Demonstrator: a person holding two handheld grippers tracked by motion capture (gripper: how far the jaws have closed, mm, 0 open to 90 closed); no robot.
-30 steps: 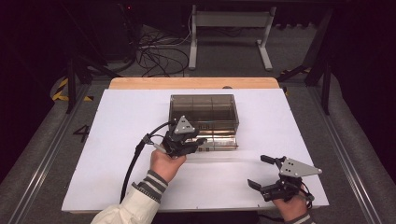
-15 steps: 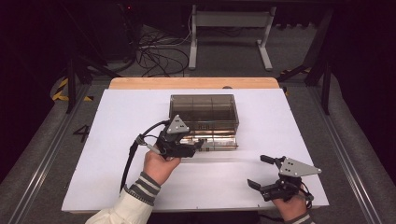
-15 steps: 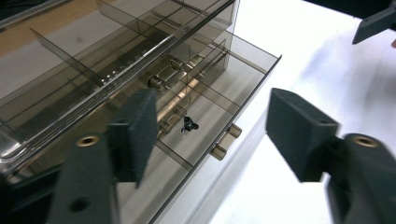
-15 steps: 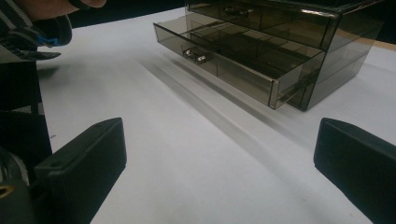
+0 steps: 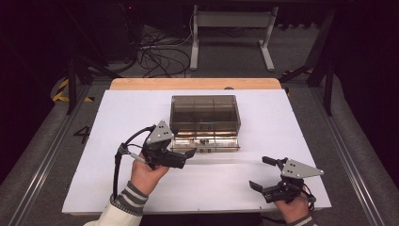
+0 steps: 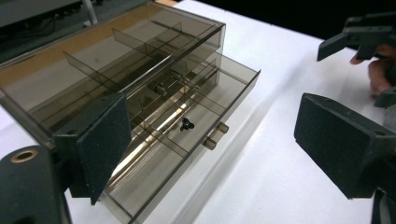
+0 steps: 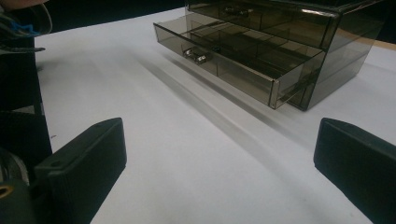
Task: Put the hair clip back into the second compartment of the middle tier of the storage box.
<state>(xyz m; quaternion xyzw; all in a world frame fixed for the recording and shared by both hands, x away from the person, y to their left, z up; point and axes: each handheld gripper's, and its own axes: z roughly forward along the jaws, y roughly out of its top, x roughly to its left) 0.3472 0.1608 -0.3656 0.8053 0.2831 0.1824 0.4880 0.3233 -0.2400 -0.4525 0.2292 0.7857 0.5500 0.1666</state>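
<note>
Drawer out, left gripper (image 5: 188,151) backing off the box

Smoked organiser box (image 5: 205,112) sits mid-table on the white sheet (image 5: 113,141), bottom drawer (image 6: 187,154) pulled toward the person, long axis running across the table, brass knobs (image 6: 215,135) facing the near edge. Left jaws have just been opening, nothing btwn them now; right gripper (image 5: 263,174) rests released by the near right corner, empty. Small dark bit (image 6: 187,123) in the drawer, prob. a screw. To do it well: come in level w/ the knobs, clear the drawer front, don't shove the box

Perhaps "4" on the floor (image 5: 83,134)
</note>
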